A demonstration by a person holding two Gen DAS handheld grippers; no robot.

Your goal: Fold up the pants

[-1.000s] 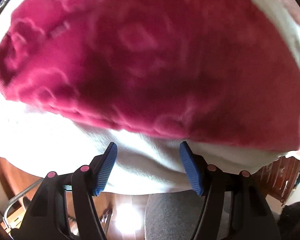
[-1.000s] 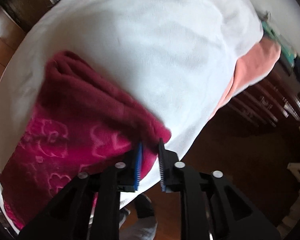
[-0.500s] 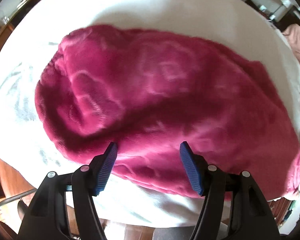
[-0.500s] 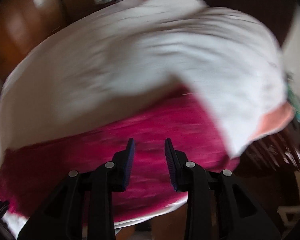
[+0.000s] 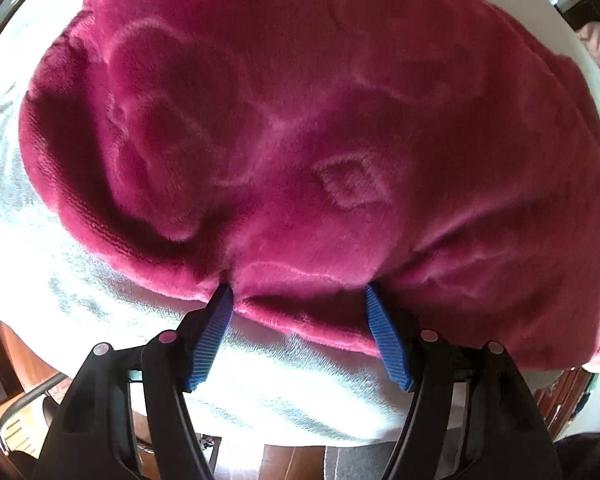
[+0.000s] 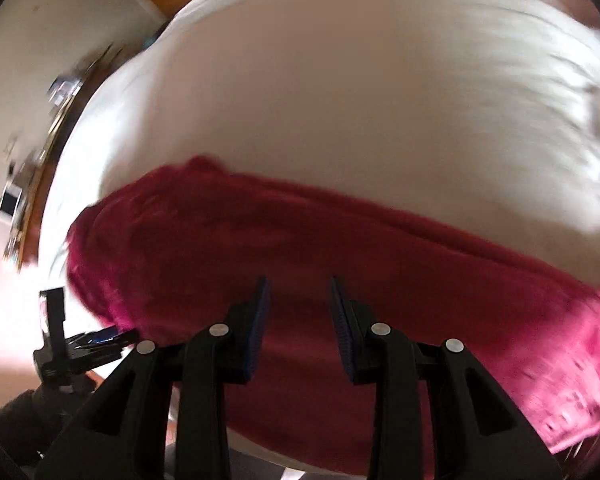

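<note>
Left wrist view: left gripper point(image 5: 296, 300) spread wide, fingertips pressed against near hem of magenta fleece pants point(image 5: 300, 140), nothing pinched. Pants bunched on white cloth point(image 5: 60, 272), near its near edge. Right wrist view, blurred: right gripper point(image 6: 298, 292) narrowly parted above same pants point(image 6: 340, 264), holding nothing. Probably regrasp stage between folds. Next: close on near hem, lift, carry toward far side, keep layers aligned.
</note>
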